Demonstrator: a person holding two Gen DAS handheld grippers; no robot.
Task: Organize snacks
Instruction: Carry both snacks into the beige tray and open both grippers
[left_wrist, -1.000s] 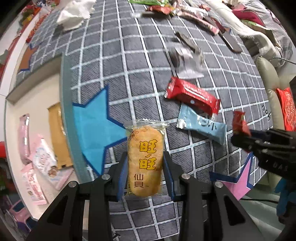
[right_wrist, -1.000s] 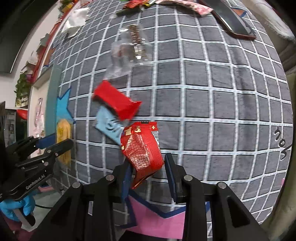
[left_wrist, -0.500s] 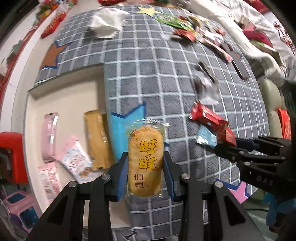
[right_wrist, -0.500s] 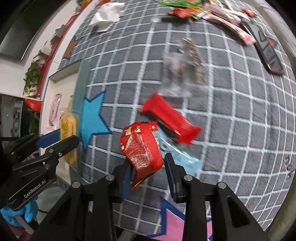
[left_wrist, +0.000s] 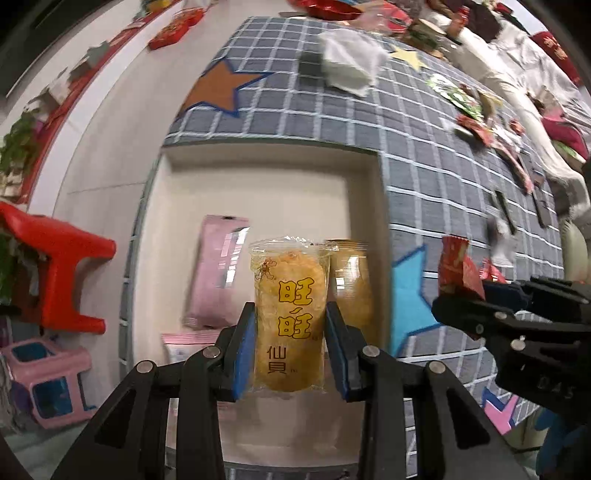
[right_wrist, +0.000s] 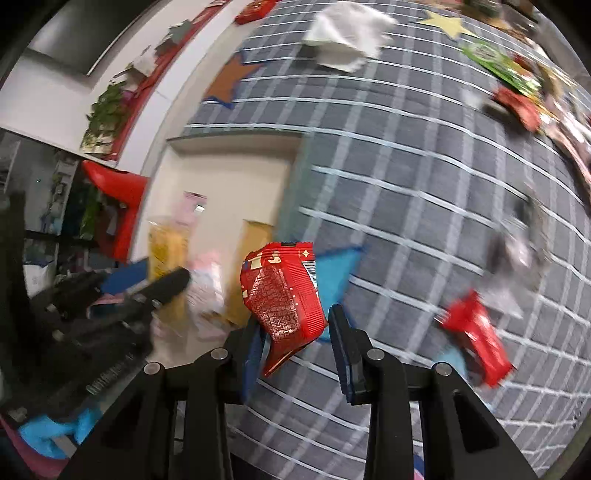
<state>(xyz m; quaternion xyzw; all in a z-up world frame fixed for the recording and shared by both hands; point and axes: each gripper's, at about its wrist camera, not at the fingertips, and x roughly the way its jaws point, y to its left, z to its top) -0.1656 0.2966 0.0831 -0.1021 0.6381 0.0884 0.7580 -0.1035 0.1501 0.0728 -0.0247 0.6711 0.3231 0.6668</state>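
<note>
Left gripper (left_wrist: 290, 349): fingers clamp an upright yellow rice cracker packet (left_wrist: 289, 317), cream tray (left_wrist: 266, 181) beyond the fingertips. Right gripper (right_wrist: 295, 347): fingers pinch a crumpled red snack packet (right_wrist: 282, 295) above the grid-patterned cloth (right_wrist: 406, 184).

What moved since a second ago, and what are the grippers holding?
Both grippers swung left, off the checked blanket and toward the cream bin. The left gripper now hangs over the bin with its yellow rice cracker pack; the right gripper followed with the red snack packet. Nothing was let go or picked up. The pink packet and tan packet lie in the bin as before.
</note>
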